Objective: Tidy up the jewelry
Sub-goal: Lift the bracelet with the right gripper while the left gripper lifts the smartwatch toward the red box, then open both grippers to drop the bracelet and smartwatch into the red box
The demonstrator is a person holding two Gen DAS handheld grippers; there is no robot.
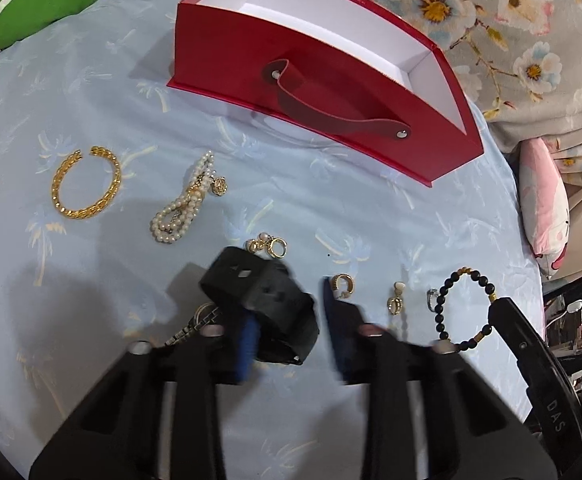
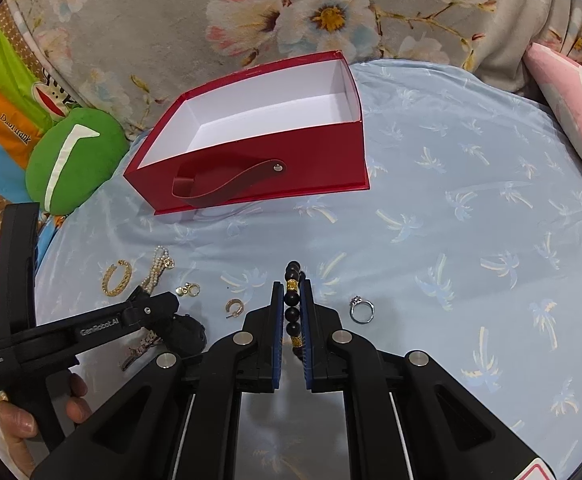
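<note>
An open red box (image 1: 331,92) with a white inside stands on the light blue cloth; it also shows in the right wrist view (image 2: 251,168). My left gripper (image 1: 291,312) is open, its left finger against a black watch (image 1: 263,300). My right gripper (image 2: 292,304) is shut on the black bead bracelet (image 2: 292,312), which also shows in the left wrist view (image 1: 463,308). On the cloth lie a gold bangle (image 1: 85,184), a pearl bracelet (image 1: 187,204), gold earrings (image 1: 269,245) and a gold ear cuff (image 1: 342,284).
A silver ring (image 2: 362,310) lies right of my right gripper. A metal watch band (image 2: 141,346) lies by the black watch. A green cushion (image 2: 73,160) and a pink pillow (image 2: 571,104) flank the cloth. A floral blanket (image 2: 251,12) lies behind the box.
</note>
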